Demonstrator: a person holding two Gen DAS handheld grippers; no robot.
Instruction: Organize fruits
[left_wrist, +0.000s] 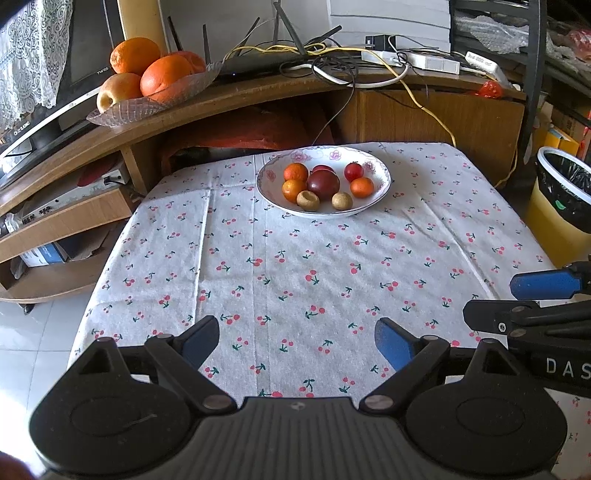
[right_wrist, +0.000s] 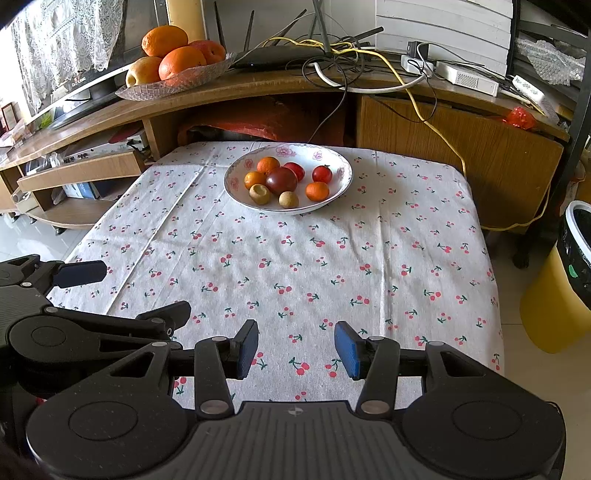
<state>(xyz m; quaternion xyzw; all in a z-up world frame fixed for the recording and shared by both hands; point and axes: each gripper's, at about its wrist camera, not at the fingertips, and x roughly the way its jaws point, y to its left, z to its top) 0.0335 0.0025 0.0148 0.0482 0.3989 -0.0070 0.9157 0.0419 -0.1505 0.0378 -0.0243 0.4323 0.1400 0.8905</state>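
Small round fruits (left_wrist: 323, 183) fill a china bowl (left_wrist: 382, 184); likely light, bruisable, best pinched across the middle. Both grippers' fingers (left_wrist: 393, 345) (right_wrist: 347, 349) are spread, empty.

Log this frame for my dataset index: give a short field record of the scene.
surface: table with cherry-print cloth
white bowl: far side of the table, holds eight small fruits
glass dish: on wooden shelf behind, holds oranges and an apple
left gripper: open, empty
right gripper: open, empty
bin: right of table
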